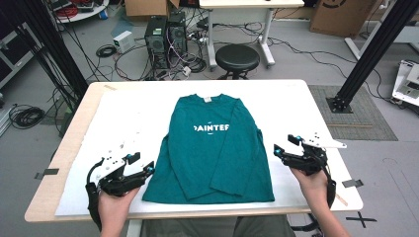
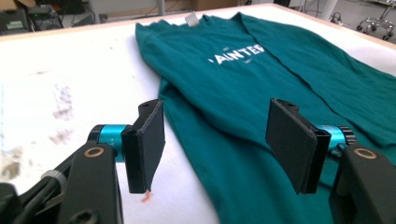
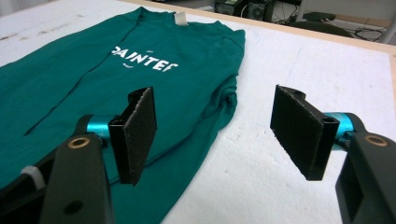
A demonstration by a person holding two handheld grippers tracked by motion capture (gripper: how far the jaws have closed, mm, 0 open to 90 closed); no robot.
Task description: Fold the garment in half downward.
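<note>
Shirt [image 1: 210, 148] lay flat w/ both sleeves folded in, body fold still left; left gripper [image 1: 148, 168] at 8 o'clock & right gripper [image 1: 281, 148] at 4 o'clock gaped wide, holding nothing.

Setting: lab or workshop. Evidence: computer towers [image 1: 165, 39] on bare floor, loose cables [image 1: 123, 54], black frame struts [image 1: 375, 47], cardboard boxes [image 1: 341, 15], stool [image 1: 237, 58], second desk [image 1: 247, 5] behind the surface [image 1: 296, 98].
</note>
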